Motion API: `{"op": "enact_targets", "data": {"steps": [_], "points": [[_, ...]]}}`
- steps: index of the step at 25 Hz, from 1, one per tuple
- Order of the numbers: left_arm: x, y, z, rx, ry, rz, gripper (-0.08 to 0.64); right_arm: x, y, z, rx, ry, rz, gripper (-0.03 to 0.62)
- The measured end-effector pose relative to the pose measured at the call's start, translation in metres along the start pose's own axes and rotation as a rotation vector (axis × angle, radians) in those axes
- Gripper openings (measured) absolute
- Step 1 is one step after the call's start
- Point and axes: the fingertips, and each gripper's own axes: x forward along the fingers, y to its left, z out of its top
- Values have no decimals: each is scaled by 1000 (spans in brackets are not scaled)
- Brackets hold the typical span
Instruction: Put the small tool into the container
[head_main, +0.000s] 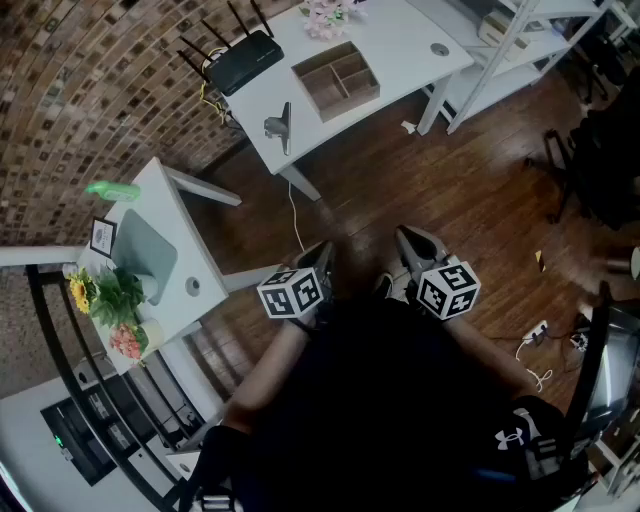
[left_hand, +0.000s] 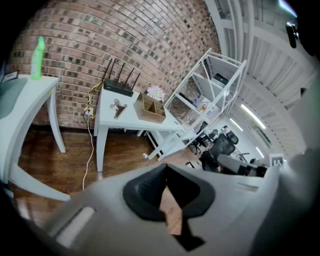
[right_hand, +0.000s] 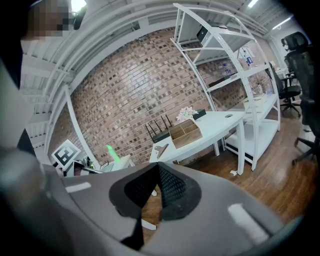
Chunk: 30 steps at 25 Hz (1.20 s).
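A small grey metal tool (head_main: 280, 127) lies on the white table (head_main: 400, 50) across the room, near its front left corner. Just right of it stands the wooden container (head_main: 336, 80) with its open compartments. The left gripper view shows the tool (left_hand: 118, 107) and container (left_hand: 152, 108) far off, and so does the right gripper view, with tool (right_hand: 161, 149) and container (right_hand: 185, 131). My left gripper (head_main: 320, 262) and right gripper (head_main: 412, 245) are held close to my body over the wood floor, well short of the table. Both are shut with nothing between the jaws.
A black router (head_main: 245, 60) and pink flowers (head_main: 326, 18) sit at the table's back. A white side table (head_main: 175, 250) on the left carries a green bottle (head_main: 112, 190) and a flower pot (head_main: 110, 300). White shelving (head_main: 520, 50) stands to the right. A cable (head_main: 296, 220) trails on the floor.
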Motion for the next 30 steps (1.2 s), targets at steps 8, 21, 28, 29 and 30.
{"op": "enact_targets", "data": {"steps": [8,21,28,29,30], "points": [[-2,6,7,-13,-35,21,3,7,0,7,-17,-3,19,3],[12,57,80,16,-116,77,9,45,-15,18,-5,15,-2,3],[59,137,182,120,-85,122,103,93,-34,67,-9,-34,-148,3],[69,148,193,123,-69,120,109,101,-33,74,-17,-30,-162,3],[78,157,204,125,-51,111,126,112,-29,79,-26,-24,-169,3]]}}
